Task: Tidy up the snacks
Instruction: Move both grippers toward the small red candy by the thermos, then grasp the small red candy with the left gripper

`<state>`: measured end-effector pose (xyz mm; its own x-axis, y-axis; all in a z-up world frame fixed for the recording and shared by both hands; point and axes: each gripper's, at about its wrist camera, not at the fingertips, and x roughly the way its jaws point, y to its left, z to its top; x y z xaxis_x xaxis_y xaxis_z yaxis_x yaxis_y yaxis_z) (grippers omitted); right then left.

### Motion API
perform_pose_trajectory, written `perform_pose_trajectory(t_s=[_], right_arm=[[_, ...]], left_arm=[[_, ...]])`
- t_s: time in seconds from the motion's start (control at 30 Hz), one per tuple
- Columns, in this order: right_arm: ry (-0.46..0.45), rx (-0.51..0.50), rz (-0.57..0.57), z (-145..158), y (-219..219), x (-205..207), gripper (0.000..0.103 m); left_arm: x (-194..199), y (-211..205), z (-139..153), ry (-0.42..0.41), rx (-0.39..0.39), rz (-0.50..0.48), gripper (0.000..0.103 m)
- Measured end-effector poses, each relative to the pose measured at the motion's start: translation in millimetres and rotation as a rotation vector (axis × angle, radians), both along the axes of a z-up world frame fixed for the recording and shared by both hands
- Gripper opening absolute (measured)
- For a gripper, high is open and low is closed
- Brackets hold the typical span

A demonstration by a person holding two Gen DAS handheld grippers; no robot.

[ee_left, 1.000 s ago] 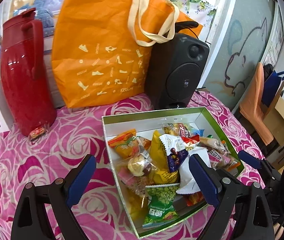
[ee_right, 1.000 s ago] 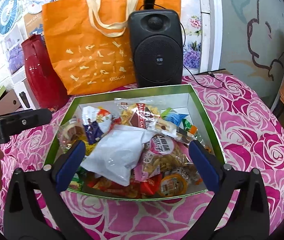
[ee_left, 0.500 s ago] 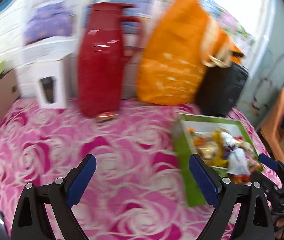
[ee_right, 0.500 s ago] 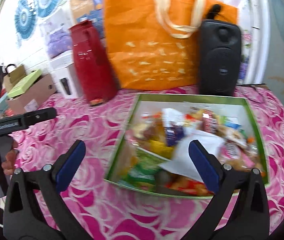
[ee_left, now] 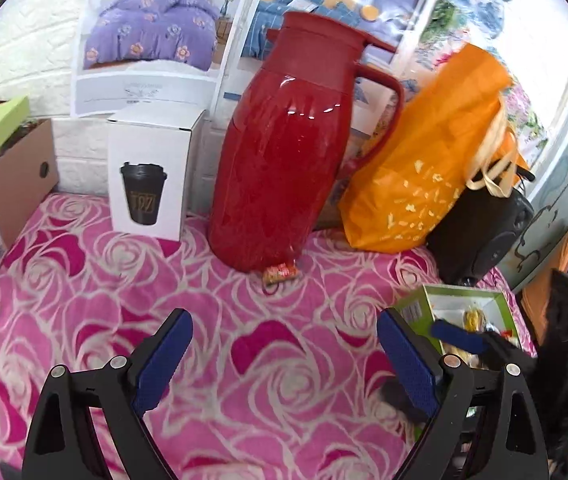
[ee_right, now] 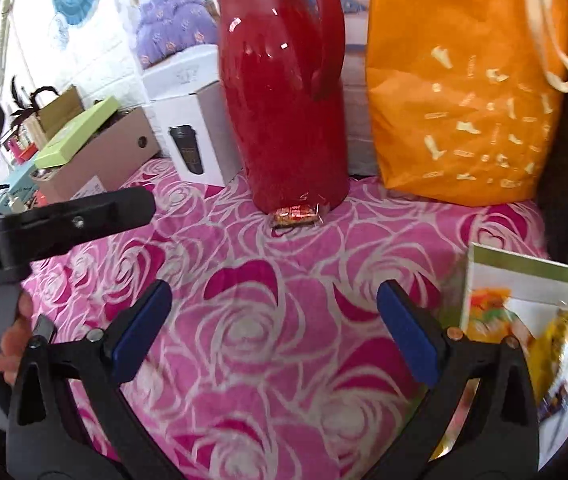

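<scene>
Change: since a second ago we have swung both grippers left, off the green snack box and toward the red jug; the box now sits at the right edge of each view.
Left wrist view: our left gripper hangs over bare rose-patterned bench cloth, fingers spread wide and empty. A small wrapped snack lies on the cloth touching the foot of the red jug. The white cup carton stands left of the jug, the orange bag and black speaker to its right. The snack box is at the bench's right edge, partly hidden by our other gripper.
Right wrist view: our right gripper is likewise released, holding nothing. The wrapped snack lies against the jug, ahead of the fingers. The snack box, with packets inside, is at lower right. The left gripper's arm and a hand show at left.
</scene>
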<state>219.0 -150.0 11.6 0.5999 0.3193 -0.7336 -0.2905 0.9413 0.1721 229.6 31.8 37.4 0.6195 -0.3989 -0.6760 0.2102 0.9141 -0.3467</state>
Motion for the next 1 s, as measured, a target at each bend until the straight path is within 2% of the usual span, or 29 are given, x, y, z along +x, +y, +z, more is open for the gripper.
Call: perform_pose_trajectory(t_s=[0.07,0.17,0.23,0.33,0.5,0.63,0.7,0.77,0.83,1.0], right_arm=[[0.015,0.004,-0.019,-13,5,20,0.092],[0.053,0.025,-0.051,-34,5,47,0.089],[0.070,0.042,-0.081,-47,4,60,0.087],[0.080,0.047,-0.107,-62,5,75,0.087],[0.101,0.058,-0.122,-80,7,91,0.087],[0.071,0.040,-0.100,-82,12,102,0.087],[0.070,0.037,-0.069,-82,16,106,0.078],[0.067,-0.008,-0.043,-84,24,107,0.066],[0.072,-0.007,-0.028,-84,25,106,0.057],[0.084,0.018,-0.021,-79,25,99,0.050]], left_arm=[[18,2,-8,0.021,-0.011,-0.002,0.088],[50,1,-30,0.080,-0.054,-0.013,0.076],[66,-2,-42,0.104,-0.058,-0.016,0.073],[88,-9,-63,0.150,-0.065,-0.031,0.061],[107,-19,-89,0.202,-0.084,-0.056,0.059],[117,-23,-101,0.230,-0.114,-0.070,0.048],[120,-25,-107,0.244,-0.116,-0.076,0.043],[124,-26,-112,0.257,-0.132,-0.080,0.030],[124,-27,-116,0.268,-0.142,-0.086,0.026],[117,-29,-110,0.238,-0.114,-0.088,0.020]])
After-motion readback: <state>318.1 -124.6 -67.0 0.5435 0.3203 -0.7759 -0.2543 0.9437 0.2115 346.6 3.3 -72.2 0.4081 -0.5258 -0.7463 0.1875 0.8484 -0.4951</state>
